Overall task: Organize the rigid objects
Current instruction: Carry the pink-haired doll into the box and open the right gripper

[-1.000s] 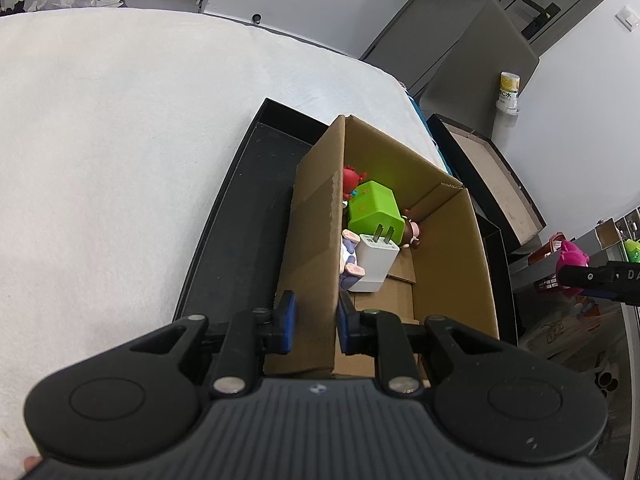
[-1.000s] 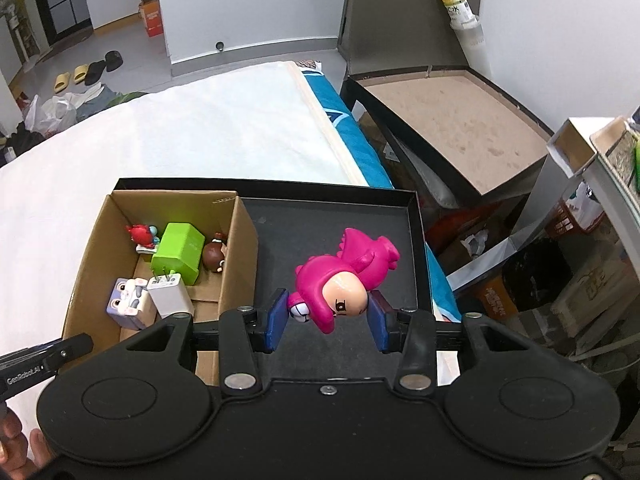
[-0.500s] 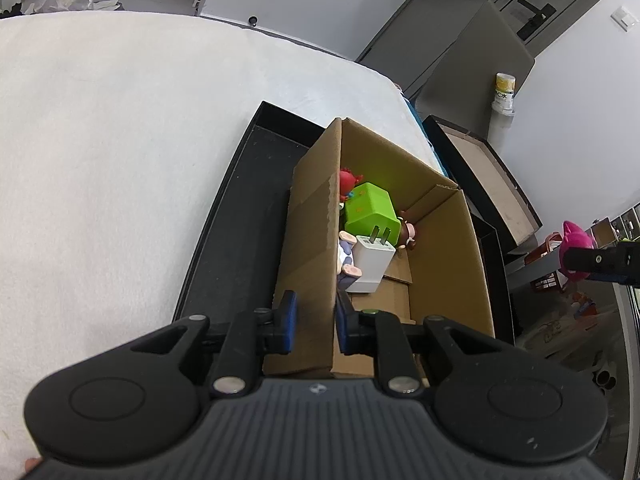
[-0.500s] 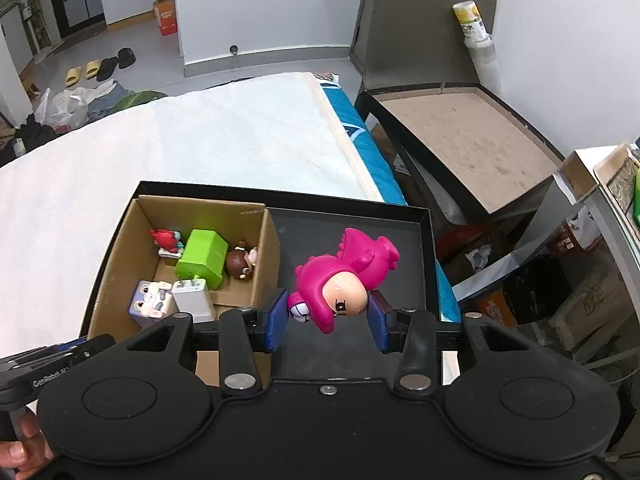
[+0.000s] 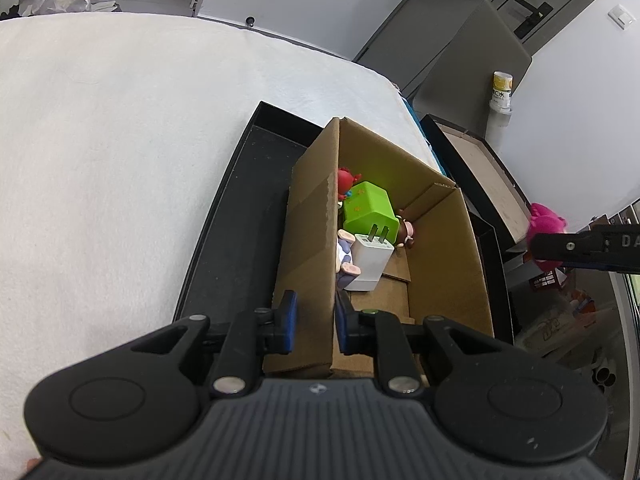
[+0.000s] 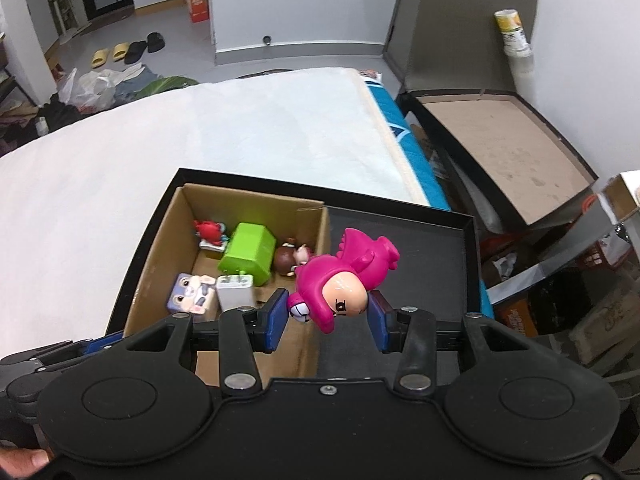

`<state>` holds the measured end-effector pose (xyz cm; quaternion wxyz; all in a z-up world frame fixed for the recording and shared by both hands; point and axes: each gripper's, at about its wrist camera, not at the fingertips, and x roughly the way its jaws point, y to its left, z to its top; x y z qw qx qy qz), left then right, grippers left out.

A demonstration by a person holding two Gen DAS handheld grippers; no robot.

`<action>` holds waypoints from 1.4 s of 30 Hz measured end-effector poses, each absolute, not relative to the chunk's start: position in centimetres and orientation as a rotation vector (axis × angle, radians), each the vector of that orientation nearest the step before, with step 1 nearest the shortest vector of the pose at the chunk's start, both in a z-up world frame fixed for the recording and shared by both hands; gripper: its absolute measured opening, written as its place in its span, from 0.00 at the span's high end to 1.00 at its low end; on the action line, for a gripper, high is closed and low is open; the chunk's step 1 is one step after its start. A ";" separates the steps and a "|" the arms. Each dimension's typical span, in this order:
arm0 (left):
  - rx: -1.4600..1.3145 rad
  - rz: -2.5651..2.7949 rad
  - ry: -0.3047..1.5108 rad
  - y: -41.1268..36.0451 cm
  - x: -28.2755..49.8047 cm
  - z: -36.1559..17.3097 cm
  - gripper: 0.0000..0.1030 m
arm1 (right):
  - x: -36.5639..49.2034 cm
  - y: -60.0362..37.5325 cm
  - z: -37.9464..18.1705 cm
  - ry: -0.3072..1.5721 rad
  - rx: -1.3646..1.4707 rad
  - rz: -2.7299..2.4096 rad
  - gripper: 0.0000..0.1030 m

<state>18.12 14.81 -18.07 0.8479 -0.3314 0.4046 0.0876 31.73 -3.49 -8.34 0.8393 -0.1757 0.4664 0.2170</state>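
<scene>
A cardboard box (image 5: 440, 264) (image 6: 160, 240) stands in a black tray (image 6: 420, 240) on the white bed. In it lie a green charger (image 6: 248, 252), a white charger (image 6: 236, 296), a red figure (image 6: 208, 230), a brown figure (image 6: 288, 258) and a purple block figure (image 6: 188, 298). My left gripper (image 5: 314, 320) is shut on the box's near left wall. My right gripper (image 6: 328, 318) is shut on a pink dinosaur figure (image 6: 340, 280), held above the box's right wall; the figure also shows in the left wrist view (image 5: 546, 220).
A second open black box (image 6: 508, 160) with a brown inside sits on the floor right of the bed. A white bottle (image 6: 514, 34) stands behind it. Cartons and clutter (image 6: 592, 280) fill the right side. Shoes (image 6: 128, 46) lie on the far floor.
My right gripper has carried the pink figure left and towards the box, from over the black tray to above the box's right wall. My left gripper still holds the box wall.
</scene>
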 end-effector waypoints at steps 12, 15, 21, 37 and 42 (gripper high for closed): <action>-0.699 0.183 0.851 14.8 18.0 -18.1 0.82 | 31.7 -0.8 -10.7 1.019 -0.398 0.497 0.59; -0.701 0.183 0.850 14.8 18.0 -18.1 0.82 | 31.8 -0.2 -11.6 1.032 -0.409 0.500 0.59; -0.706 0.183 0.850 14.9 18.1 -18.1 0.82 | 32.4 0.3 -13.1 1.066 -0.413 0.495 0.59; -0.705 0.187 0.851 14.8 18.1 -18.0 0.82 | 32.2 0.2 -14.6 1.054 -0.381 0.495 0.58; -0.693 0.194 0.851 14.6 18.1 -17.9 0.82 | 32.0 -0.5 -13.8 1.046 -0.342 0.508 0.57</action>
